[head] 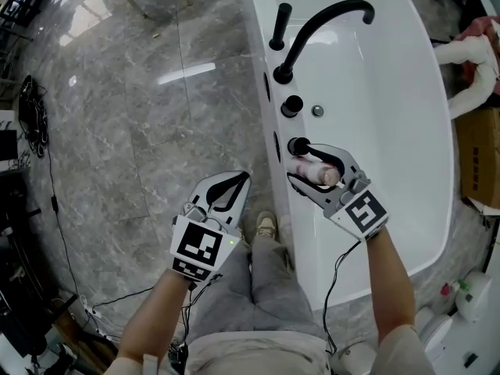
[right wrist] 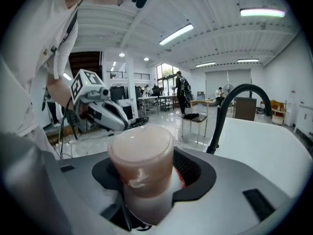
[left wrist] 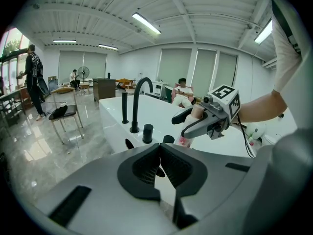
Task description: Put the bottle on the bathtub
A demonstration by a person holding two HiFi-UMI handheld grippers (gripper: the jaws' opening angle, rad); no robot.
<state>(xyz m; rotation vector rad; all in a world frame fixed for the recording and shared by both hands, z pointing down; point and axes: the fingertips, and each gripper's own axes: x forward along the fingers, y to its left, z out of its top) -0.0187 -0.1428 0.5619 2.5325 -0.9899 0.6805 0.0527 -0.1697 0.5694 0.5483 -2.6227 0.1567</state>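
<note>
One bottle (head: 316, 172), pale pink, clamped at mid-body between the jaws of right gripper (head: 301, 162), hanging over bathtub (head: 262, 49) rim just beside black knobs (head: 291, 105). Likely light, stiff plastic, smooth and slippery; best gripped round the body. Left gripper (head: 234, 187) empty, jaws pressed together, above floor. Curved faucet (head: 316, 28) and knobs crowd the narrow ledge.

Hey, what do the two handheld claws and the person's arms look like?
The left claw and right claw have pale grey shells with black inner pads. Each carries a cube with black-and-white square markers. A thin black cable trails from the right one. The person wears short light sleeves.
</note>
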